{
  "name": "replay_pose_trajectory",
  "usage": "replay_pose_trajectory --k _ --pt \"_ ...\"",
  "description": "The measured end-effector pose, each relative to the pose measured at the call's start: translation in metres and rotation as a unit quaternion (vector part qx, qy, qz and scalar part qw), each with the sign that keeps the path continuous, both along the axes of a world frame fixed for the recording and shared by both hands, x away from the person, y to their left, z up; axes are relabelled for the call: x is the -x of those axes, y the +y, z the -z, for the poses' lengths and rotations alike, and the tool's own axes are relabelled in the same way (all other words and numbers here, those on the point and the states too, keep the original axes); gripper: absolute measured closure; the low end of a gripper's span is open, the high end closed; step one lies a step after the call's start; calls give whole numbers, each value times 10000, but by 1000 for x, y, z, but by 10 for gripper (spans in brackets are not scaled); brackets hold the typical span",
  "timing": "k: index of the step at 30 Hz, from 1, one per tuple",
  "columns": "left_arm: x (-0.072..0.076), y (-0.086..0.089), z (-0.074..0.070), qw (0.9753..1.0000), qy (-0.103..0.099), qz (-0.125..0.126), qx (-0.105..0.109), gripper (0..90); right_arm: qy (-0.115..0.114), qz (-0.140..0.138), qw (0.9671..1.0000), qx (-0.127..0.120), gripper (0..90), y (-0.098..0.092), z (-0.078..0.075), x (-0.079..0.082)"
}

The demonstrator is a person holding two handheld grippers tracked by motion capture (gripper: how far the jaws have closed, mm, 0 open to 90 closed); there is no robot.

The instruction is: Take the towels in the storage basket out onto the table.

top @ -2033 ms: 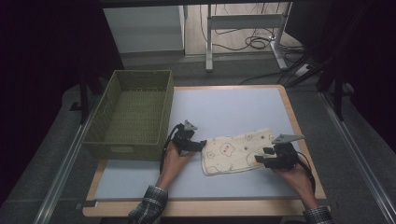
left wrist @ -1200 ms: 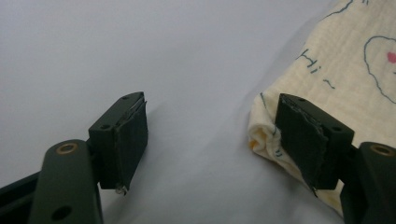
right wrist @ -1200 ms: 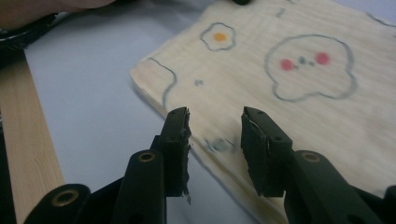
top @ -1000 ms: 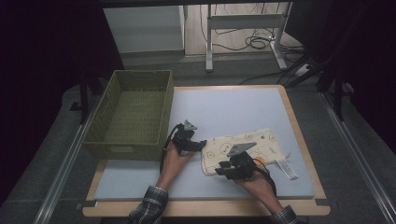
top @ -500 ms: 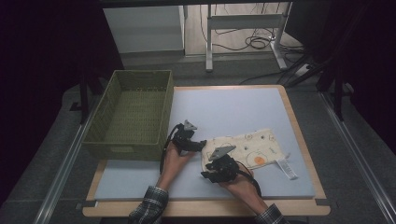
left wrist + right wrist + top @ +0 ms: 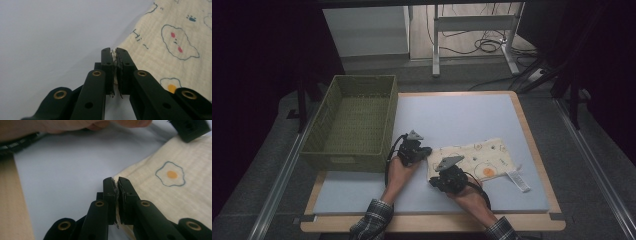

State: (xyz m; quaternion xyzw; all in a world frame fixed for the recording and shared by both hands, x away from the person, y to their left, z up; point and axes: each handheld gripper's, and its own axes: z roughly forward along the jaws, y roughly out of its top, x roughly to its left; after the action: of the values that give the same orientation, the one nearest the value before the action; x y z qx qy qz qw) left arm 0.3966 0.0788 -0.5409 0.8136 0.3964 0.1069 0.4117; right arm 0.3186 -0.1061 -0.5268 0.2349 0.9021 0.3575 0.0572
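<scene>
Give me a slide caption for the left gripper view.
Left gripper shut on the edge of a cream cartoon-printed cloth lying on the pale blue mat.

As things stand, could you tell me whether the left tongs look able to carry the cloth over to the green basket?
Probably yes. The left tongs are shut on the cloth at its edge, and the green basket sits open-topped just beside them with nothing between. The right tongs also grip the cloth, so both would have to move together.

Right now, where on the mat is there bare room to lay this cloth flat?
The far half of the blue mat, between the green basket and the right wooden edge, is bare. The near left strip below the basket is bare too. Crowded: near middle, where both grippers pinch the cloth.
</scene>
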Motion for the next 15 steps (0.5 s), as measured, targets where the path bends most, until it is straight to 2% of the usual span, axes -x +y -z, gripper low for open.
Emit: replay_pose_trajectory --k 4,7,9,13,15 --pt "7 4 -4 9994 -230 -237 -59 858 -11 -54 9999 -151 847 9 -2 0" --pt "10 3 -7 9990 -349 -274 -20 858 -89 -93 9998 -171 847 12 -6 1" --pt "11 2 -10 9988 -403 -277 19 858 -97 -74 9997 -211 847 10 -8 2" --pt "11 -9 -22 9979 -614 -201 89 855 -150 48 9989 -443 846 -8 -21 2" --pt "10 -12 -26 9976 -665 -175 89 856 -140 73 9987 -479 846 -11 -23 2"
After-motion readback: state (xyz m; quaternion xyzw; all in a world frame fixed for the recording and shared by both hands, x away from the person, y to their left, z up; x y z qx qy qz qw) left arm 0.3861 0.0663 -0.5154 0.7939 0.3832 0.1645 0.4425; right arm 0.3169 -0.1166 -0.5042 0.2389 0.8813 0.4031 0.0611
